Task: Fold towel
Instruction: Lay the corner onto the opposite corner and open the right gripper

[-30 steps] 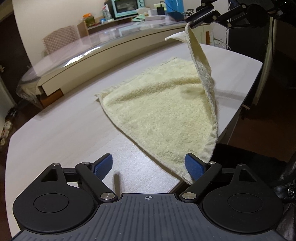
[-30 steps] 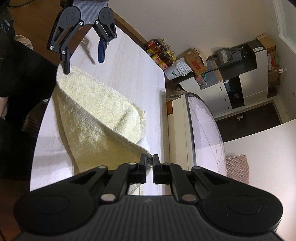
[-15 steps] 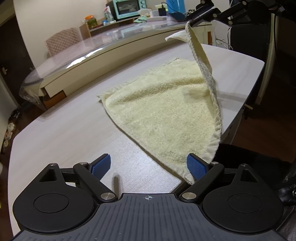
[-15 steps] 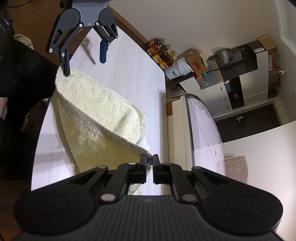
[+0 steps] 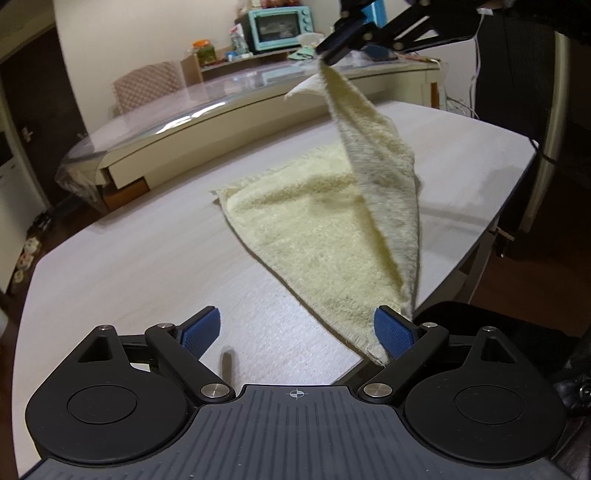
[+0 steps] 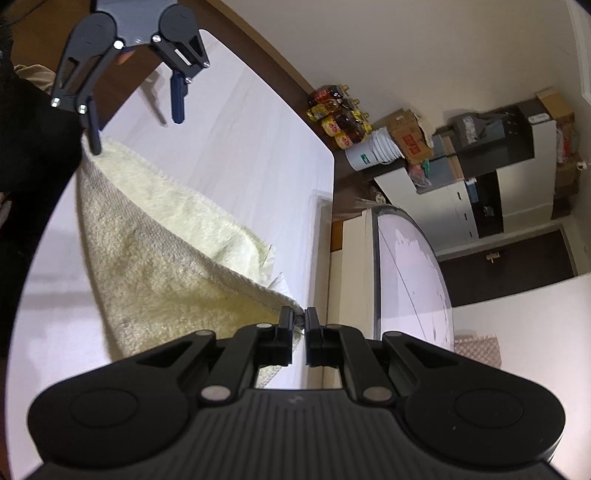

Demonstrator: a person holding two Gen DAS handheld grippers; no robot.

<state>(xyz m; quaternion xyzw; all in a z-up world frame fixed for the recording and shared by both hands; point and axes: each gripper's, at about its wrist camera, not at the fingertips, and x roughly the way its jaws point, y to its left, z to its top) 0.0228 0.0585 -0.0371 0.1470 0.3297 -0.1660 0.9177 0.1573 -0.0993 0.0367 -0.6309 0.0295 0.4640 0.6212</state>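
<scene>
A pale yellow towel (image 5: 317, 229) lies on the white table (image 5: 140, 258), with its near right edge lifted. My right gripper (image 6: 299, 325) is shut on one corner of the towel (image 6: 155, 258) and holds it high above the table; it shows in the left wrist view (image 5: 328, 55) at the top. My left gripper (image 5: 299, 328) is open, its blue pads wide apart. Its right pad (image 5: 391, 328) touches the towel's near corner at the table edge. The left gripper shows in the right wrist view (image 6: 136, 122) at the top left.
A glass-topped table (image 5: 221, 103) stands behind the white one, with a chair (image 5: 147, 85) and a teal toaster oven (image 5: 277, 24) beyond. In the right wrist view, bottles (image 6: 336, 114), a white bucket (image 6: 373, 151) and boxes stand by the wall. The floor drops off at the table's right edge (image 5: 491, 229).
My right gripper has lifted the towel corner higher and carried it leftward over the towel. More of the towel's right edge hangs off the table surface. My left gripper stays open at the near corner.
</scene>
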